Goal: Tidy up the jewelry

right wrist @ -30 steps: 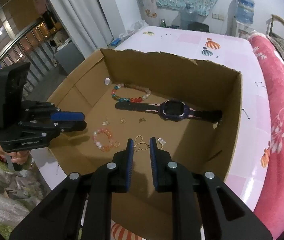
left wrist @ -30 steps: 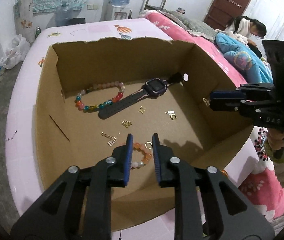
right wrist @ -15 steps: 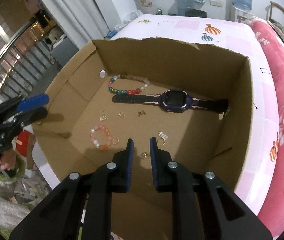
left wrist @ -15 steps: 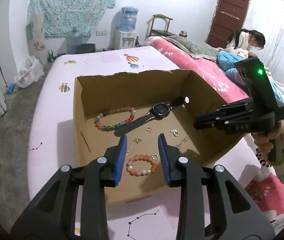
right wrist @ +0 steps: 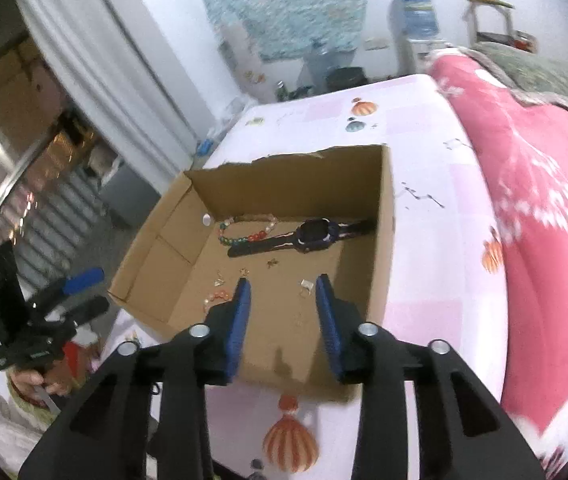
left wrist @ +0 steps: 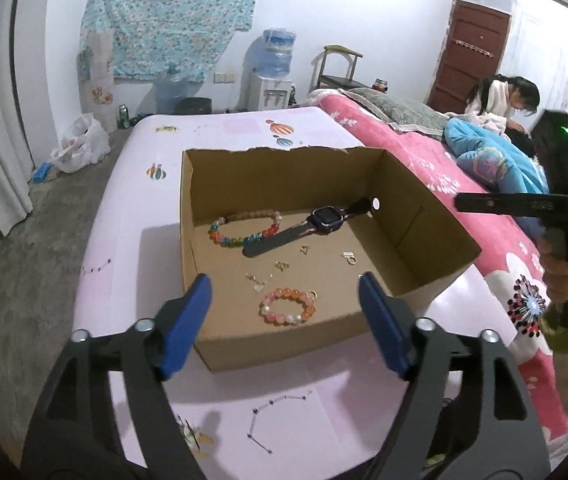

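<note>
- My left gripper (left wrist: 284,300) stands wide, its jaws having just been opening, with nothing between the blue pads (left wrist: 185,322); it hangs above the near wall of the cardboard box (left wrist: 284,348), tipped down toward the floor of it.
- My right gripper (right wrist: 281,316) is parted more narrowly, also having just been opening, and it too is empty; it looks down over the box's near edge from the other side.
- The thing nearest my left gripper is the pink bead bracelet (left wrist: 288,306), lying flat on the box floor just past the near wall, straight ahead and below, between the lines of my two fingers.
- In the right view that bracelet shows only partly beside my left-hand finger, so I judge the left hand the nearer and better placed.
- Further in lie small gold charms (left wrist: 281,266), then the watch (left wrist: 326,218), its strap running slantwise from near-left to far-right, and the multicoloured bracelet (left wrist: 243,226) touching or nearly touching the strap's near end; the right view is blurred, so I can't say which.
- A small ring (left wrist: 351,260) sits toward the right wall, nearer my right gripper.
- Everything I can see is already in the box, so I judge the sorting close to done.
</note>
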Demonstrator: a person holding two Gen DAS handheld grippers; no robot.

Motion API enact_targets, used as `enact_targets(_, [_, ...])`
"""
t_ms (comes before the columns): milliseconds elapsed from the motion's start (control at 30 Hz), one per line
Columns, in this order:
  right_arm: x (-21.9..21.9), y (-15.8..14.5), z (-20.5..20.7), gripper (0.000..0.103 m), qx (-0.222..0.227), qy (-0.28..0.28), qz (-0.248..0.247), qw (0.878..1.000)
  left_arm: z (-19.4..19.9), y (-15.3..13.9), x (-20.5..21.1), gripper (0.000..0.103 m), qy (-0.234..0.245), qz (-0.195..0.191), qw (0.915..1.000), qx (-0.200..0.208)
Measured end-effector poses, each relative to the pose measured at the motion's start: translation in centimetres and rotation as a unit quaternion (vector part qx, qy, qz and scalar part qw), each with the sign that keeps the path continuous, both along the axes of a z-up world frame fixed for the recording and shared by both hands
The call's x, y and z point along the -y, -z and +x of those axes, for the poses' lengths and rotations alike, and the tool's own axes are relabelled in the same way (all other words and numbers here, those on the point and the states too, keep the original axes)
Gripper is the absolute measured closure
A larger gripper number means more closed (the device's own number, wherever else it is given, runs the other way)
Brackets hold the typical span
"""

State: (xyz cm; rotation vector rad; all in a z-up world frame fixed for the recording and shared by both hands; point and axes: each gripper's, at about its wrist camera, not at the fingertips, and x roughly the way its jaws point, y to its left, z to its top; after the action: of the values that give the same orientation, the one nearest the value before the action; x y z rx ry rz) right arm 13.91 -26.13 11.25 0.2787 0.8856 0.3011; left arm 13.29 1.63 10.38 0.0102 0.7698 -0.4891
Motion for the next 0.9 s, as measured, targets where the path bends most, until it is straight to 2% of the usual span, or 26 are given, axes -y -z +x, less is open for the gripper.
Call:
enact_targets(67, [-0.1, -0.4, -1.6, 0.052, 0.013, 0.018, -0.005, 1.000, -0.5, -0.1, 0.1, 0.018, -0.003, -0.003, 1.0000, -0.005])
enact_targets(133, [-0.5, -0.7, -3.2, 0.033, 0.029, 0.040, -0.023, 0.999, -1.0, -0.3, 0.2, 0.014, -0.007, -0.009, 0.9999, -0.004])
enact_targets(167, [-0.7, -0.9, -4.0, 0.031, 0.038, 0.055, -0.038, 0.997, -1.2, -0.3, 0.3, 0.012, -0.010, -0.009, 0.9999, -0.002])
enact_targets(233, [-0.6, -0.7, -4.7, 0.030, 0.047, 0.077, -0.050, 0.995, -1.2, -0.3, 0.2, 0.012, -0.026, -0.006, 0.9996, 0.005])
enact_targets(333, [1.1, 0.7, -4.2, 0.030, 0.025, 0.098, -0.007, 0.995, 0.0, 0.4, -1.0, 0.012, -0.049, -0.020, 0.9985, -0.013])
enact_targets(400, [2.5, 2.6, -3.0, 0.030, -0.009, 0.100, 0.047, 0.994, 1.4, 1.4, -2.1, 0.012, -0.076, -0.043, 0.9954, -0.041])
enact_targets(467, [3.2, 4.9, -1.3, 0.030, -0.052, 0.105, 0.067, 0.991, 3.0, 3.0, -3.0, 0.012, -0.086, -0.066, 0.9918, -0.069])
enact_targets(567, [2.7, 7.3, 0.0, 0.031, -0.097, 0.078, 0.096, 0.988, 4.9, 6.0, -3.7, 0.012, -0.105, -0.093, 0.9798, -0.143])
enact_targets(633, [1.9, 7.1, 0.0, 0.032, -0.095, 0.067, 0.078, 0.990, 4.9, 6.7, -3.6, 0.012, -0.086, -0.128, 0.9738, -0.167])
enact_targets(700, [1.6, 6.8, -0.3, 0.032, -0.094, 0.064, 0.069, 0.991, 4.0, 6.4, -3.0, 0.013, -0.091, -0.113, 0.9782, -0.148])
enact_targets(900, [1.9, 6.7, -1.2, 0.032, -0.099, 0.061, 0.067, 0.991, 2.1, 6.4, -2.7, 0.013, -0.086, -0.119, 0.9750, -0.166])
